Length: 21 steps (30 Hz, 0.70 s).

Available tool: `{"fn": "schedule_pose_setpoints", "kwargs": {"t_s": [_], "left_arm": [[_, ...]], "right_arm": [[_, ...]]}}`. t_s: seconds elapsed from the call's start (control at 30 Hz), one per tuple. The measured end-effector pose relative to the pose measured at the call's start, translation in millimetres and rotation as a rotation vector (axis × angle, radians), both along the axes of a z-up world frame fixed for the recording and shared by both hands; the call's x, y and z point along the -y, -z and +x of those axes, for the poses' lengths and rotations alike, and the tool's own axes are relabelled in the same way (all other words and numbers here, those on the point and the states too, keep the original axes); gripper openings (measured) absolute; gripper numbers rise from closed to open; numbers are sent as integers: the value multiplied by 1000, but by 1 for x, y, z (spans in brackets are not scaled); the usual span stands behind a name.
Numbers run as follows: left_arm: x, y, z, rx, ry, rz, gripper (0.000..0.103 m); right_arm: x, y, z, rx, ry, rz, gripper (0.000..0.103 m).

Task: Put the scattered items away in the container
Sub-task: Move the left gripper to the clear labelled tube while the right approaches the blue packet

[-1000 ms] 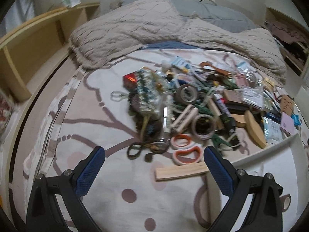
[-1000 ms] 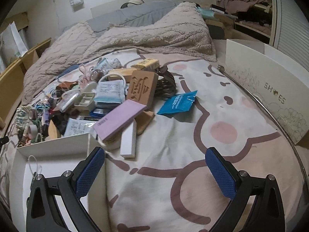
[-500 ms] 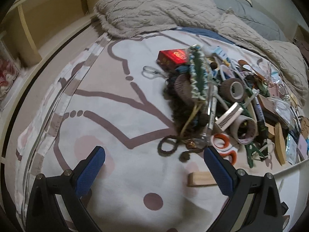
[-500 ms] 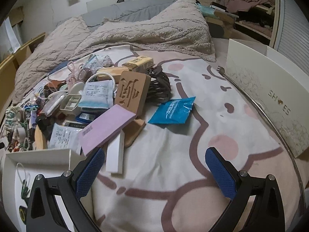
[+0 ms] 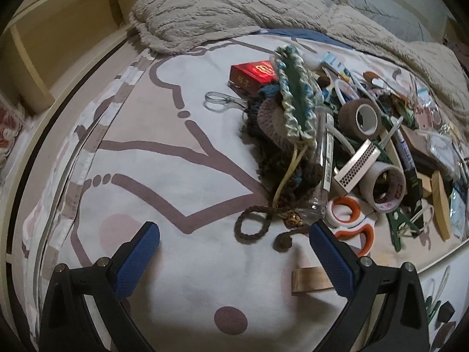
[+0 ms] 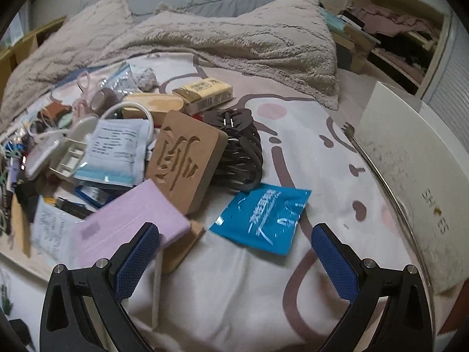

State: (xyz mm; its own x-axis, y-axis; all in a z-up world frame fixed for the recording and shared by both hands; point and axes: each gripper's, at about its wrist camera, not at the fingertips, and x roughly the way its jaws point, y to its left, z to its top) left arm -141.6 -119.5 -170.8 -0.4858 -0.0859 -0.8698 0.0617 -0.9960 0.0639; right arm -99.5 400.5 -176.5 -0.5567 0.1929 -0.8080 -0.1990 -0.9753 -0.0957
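Now, left gripper: spread wide — empty, above brown braided cord.
Right gripper: released — over blue foil sachet.

Both the left gripper and right gripper have black frames, silver screws and blue textured pads.

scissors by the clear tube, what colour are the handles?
Orange and white scissor handles, clearest in the left wrist view.
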Motion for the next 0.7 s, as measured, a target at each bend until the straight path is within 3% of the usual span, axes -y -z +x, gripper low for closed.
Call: {"fn": "schedule_pose_setpoints", "kwargs": {"t_s": [0.2, 0.53, 0.7], "left_arm": [[2, 11, -4, 27, 3, -15, 103], [5, 24, -5, 43, 12, -38, 103], [5, 27, -6, 44, 12, -36, 103]], "right_arm": [[-9, 9, -11, 23, 0, 57, 103], [-43, 26, 0, -10, 79, -154, 103], [-39, 31, 2, 4, 93, -131, 103]]}}
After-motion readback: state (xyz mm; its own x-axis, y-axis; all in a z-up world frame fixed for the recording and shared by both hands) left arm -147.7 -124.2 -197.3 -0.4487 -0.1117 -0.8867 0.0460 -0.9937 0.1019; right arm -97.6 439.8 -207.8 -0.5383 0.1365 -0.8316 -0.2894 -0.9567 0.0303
